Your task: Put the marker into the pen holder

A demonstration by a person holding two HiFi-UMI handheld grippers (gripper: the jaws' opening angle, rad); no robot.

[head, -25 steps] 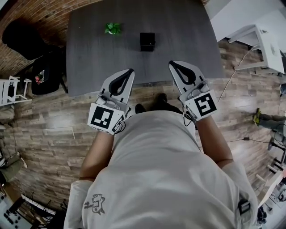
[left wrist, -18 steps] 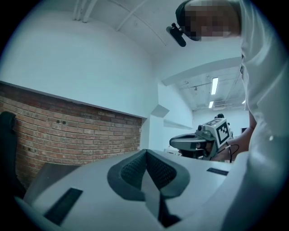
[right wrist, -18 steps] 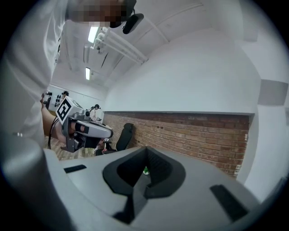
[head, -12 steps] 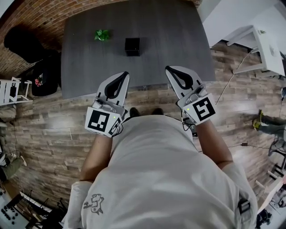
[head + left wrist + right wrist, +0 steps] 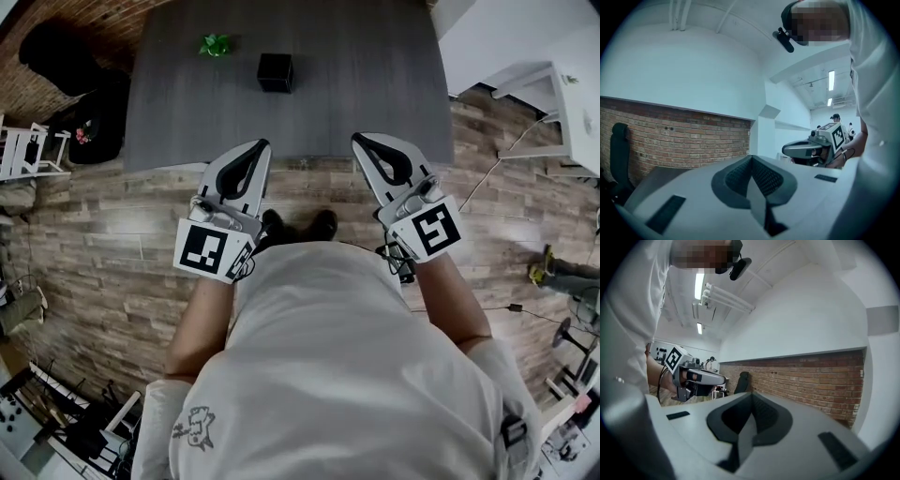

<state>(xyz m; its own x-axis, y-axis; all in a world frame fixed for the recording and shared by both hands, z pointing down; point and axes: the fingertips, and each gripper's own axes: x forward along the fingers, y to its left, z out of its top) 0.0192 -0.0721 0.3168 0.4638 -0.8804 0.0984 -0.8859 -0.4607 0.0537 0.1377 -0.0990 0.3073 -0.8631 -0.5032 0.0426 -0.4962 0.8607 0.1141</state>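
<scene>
Head view | L claw (image 5: 259,150) + R claw (image 5: 361,142) both closed, empty | pen holder (image 5: 275,72) on table (image 5: 375,75)

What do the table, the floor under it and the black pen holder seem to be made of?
Table: probably wood or laminate, matte dark grey, with faint streaks.
Floor: wood-look planks, slightly glossy, with visible seams and light reflections.
Pen holder: matte black, too small to tell the material.

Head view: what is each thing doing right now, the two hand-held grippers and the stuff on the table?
Left hand-held gripper: shut, empty.
Right hand-held gripper: shut, empty.
Black pen holder: upright on the table, untouched.
Green thing: lying on the table, apart from the holder, too small to name.
</scene>
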